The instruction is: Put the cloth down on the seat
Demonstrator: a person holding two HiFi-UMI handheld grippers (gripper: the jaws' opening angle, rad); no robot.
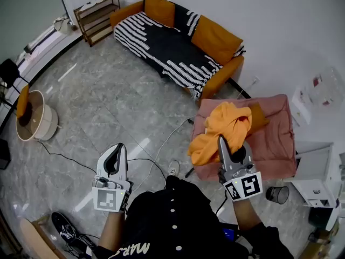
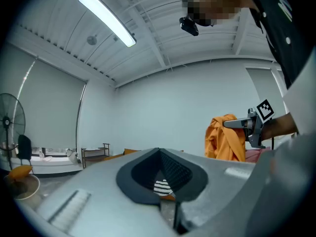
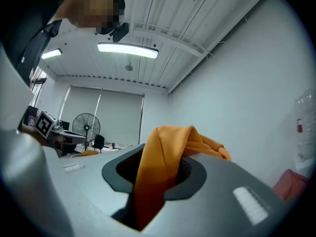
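Head view: one cloth (image 1: 226, 123), two tools (image 1: 121, 146) (image 1: 220, 139).

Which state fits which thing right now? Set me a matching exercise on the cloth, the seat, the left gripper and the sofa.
Things:
1. orange cloth
2. pink seat
3. left gripper
4. sofa

States:
A. shut, nothing in it
B. clamped in the right gripper
C. draped with a striped throw
D. just beyond the right gripper in the head view

Pairs: 1-B, 2-D, 3-A, 4-C
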